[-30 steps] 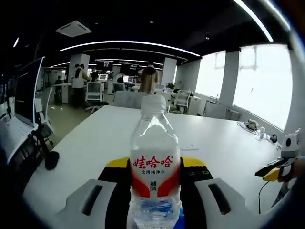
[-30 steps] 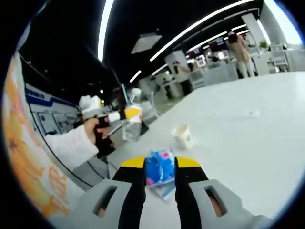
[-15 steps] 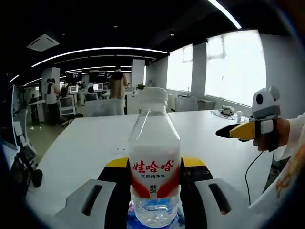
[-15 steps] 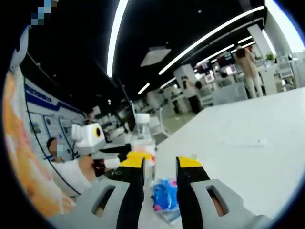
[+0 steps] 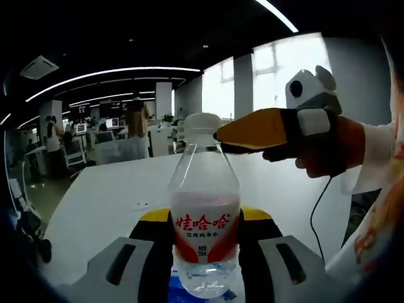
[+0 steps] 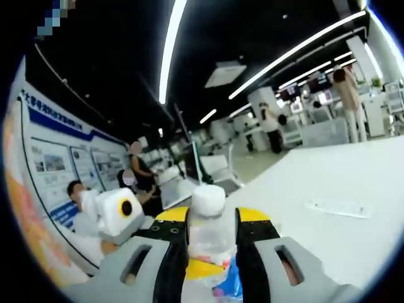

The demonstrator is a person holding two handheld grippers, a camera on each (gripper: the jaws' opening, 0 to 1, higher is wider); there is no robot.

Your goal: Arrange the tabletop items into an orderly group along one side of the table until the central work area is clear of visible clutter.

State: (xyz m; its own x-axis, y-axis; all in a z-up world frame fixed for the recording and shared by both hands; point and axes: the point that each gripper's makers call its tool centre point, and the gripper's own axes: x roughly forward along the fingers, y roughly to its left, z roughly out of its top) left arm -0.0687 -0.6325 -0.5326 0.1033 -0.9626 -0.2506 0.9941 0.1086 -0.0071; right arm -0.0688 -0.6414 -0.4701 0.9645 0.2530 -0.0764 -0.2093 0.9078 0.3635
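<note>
Left gripper (image 5: pixel 205 218) is clamped on the lower body of a clear water bottle (image 5: pixel 204 214); yellow-tipped jaws sit tight on both sides of the label band. Bottle is upright, white cap (image 5: pixel 202 122) on, held over the near end of the white table (image 5: pixel 113 196).

In the right gripper view, the right gripper (image 6: pixel 213 218) has its jaws either side of the same bottle's neck, just under the cap (image 6: pixel 208 198). Can't tell if they touch the bottle or just bracket it. A blue-and-pink wrapper (image 6: pixel 232 287) shows low between the jaws; can't tell whether it is held or lying behind. In the left gripper view, the right gripper's yellow tip sits level with the cap, touching or just beside it.

Judgement: the step looks like placing or handing off the bottle. Keep it vertical, only one gripper carrying the load, set the base flat near the table edge, and release only once it stands.

Readable text: red label, white characters 娃哈哈 (Wahaha), smaller line 饮用纯净水 below.

Further out, a small flat white item (image 6: pixel 338 208) lies mid-table. Beyond that, office desks with monitors and people standing.
</note>
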